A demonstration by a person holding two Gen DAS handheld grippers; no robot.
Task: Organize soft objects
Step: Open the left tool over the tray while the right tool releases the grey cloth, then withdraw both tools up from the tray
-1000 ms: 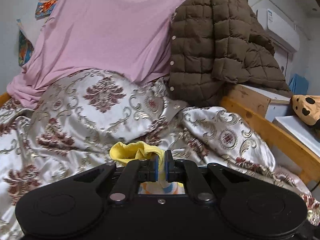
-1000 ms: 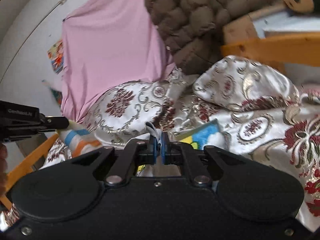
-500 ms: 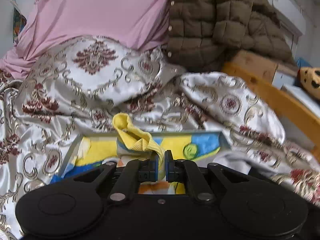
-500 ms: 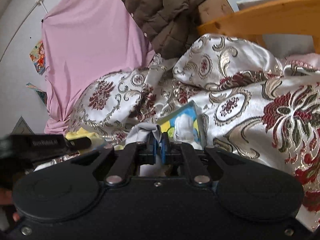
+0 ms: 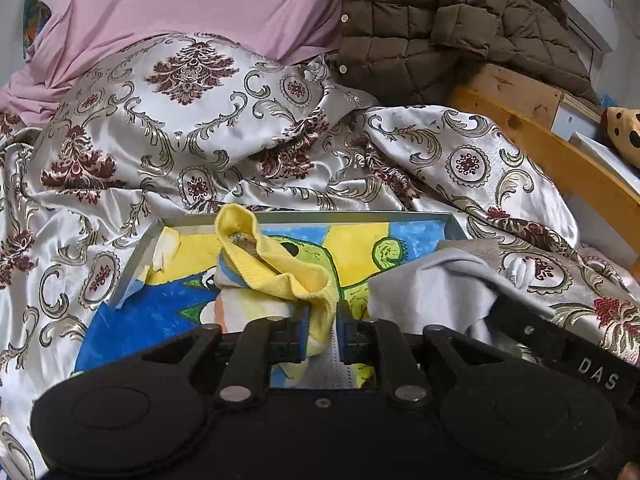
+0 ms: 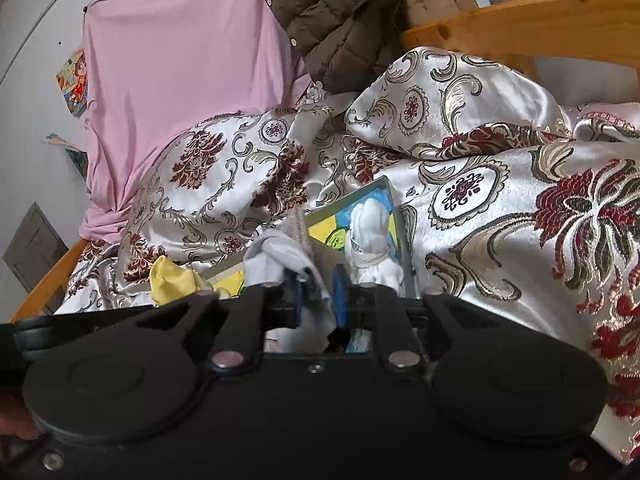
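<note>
A yellow sock (image 5: pixel 276 264) lies over a shallow tray (image 5: pixel 140 248) with a colourful painted bottom, set on the bed. My left gripper (image 5: pixel 322 330) has its jaws slightly apart with the sock's edge loose between them. My right gripper (image 6: pixel 318 296) has its jaws slightly apart around a grey cloth (image 6: pixel 280 256), which also shows in the left wrist view (image 5: pixel 428 292). A white soft toy (image 6: pixel 372 240) stands in the tray's right corner. The yellow sock also shows in the right wrist view (image 6: pixel 172 280).
A silver satin quilt with red and gold patterns (image 5: pixel 200 120) covers the bed. A pink sheet (image 5: pixel 180 0) and a brown puffer jacket (image 5: pixel 440 20) hang behind. A wooden bed rail (image 5: pixel 560 164) runs along the right.
Both grippers came down over the tray with their cloths. Both pairs of jaws went from shut to slightly apart. The sock and the grey cloth now rest on the tray.
</note>
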